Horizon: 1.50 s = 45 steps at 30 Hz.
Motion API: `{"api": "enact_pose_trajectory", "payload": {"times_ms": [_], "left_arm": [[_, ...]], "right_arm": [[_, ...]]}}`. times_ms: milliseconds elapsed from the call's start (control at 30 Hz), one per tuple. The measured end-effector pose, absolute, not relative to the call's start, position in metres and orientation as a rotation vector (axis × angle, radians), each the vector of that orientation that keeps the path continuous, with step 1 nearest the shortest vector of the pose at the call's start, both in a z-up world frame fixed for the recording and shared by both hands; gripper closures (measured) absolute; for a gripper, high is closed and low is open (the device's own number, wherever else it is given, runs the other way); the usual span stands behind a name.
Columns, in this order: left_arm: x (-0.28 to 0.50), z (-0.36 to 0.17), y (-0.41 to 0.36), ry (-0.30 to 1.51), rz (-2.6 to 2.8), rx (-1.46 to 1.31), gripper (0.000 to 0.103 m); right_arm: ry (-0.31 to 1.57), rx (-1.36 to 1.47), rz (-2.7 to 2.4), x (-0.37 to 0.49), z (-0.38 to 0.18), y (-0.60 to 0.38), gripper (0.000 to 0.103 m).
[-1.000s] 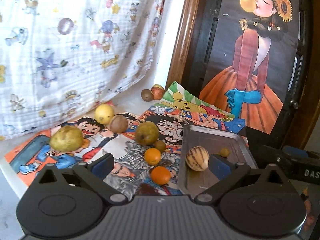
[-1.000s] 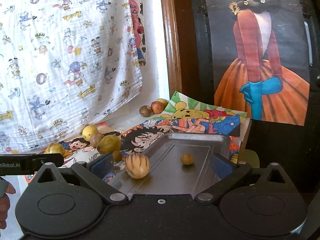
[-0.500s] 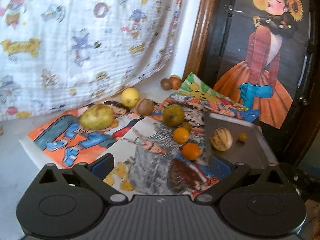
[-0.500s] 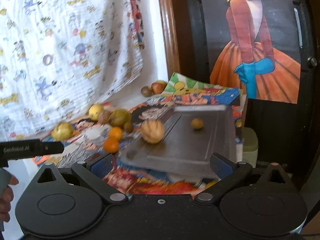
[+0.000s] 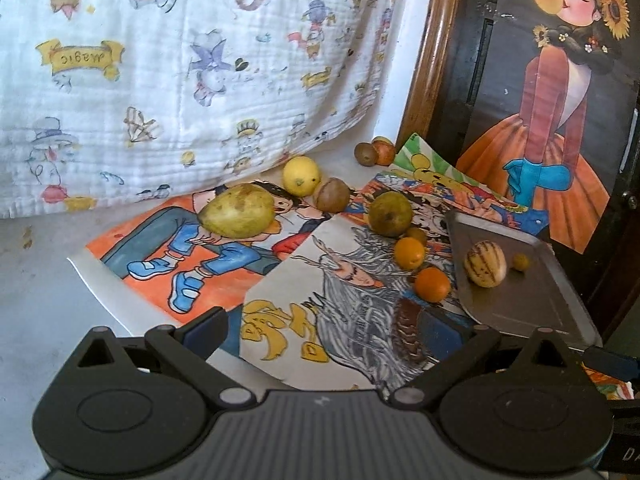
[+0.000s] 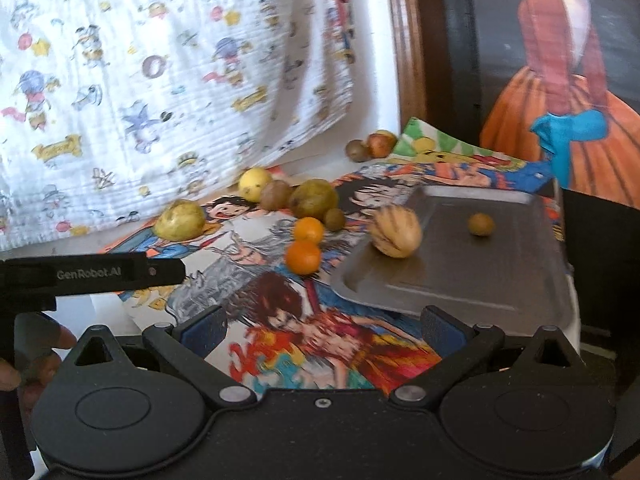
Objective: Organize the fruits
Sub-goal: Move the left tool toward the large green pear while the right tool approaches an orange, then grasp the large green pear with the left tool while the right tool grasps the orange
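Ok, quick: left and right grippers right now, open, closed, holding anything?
Left gripper: open, jaws spread wide, holding nothing.
Right gripper: open, jaws spread wide, holding nothing.

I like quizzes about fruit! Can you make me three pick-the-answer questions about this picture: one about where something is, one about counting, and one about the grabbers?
1. Where is the striped fruit?
A. on the metal tray
B. on the white cloth
C. in a gripper

2. How many orange fruits lie beside the tray?
A. one
B. two
C. five

3. How are the two grippers?
A. both open and empty
B. both squeezing fruit
C. one holding the tray

Answers:
1 A, it rests on the tray near a small round fruit.
2 B, two orange fruits lie there.
3 A, left gripper and right gripper show nothing between their fingers.
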<state>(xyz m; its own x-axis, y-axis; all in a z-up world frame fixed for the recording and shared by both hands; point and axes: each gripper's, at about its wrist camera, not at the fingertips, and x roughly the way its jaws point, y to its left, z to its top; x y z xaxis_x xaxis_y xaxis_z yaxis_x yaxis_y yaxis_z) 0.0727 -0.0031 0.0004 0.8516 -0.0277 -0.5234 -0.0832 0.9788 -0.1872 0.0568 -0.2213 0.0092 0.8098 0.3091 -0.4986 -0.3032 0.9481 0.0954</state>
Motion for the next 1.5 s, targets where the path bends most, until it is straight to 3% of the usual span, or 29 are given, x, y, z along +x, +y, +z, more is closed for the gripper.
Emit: {"api": "enact_pose_trajectory", "payload": {"times_ms": [933,1367,1500], "left_arm": [[0.185,-0.012,0.065,0.579,0.053,-0.104,0.001],[0.221,-0.023,0.071,0.608,0.018,-0.091,0.001],[0.224,-0.023,0.071,0.605,0.012,-0.094,0.008]], "right_arm": [[0.654,0.057,0.378,0.16,-0.009,-0.151,0.001],[0.676,0.064,0.343,0.172,-0.019,-0.149,0.023],[0.672,0.059,0.347,0.172,-0.018,-0.148,0.03]]}}
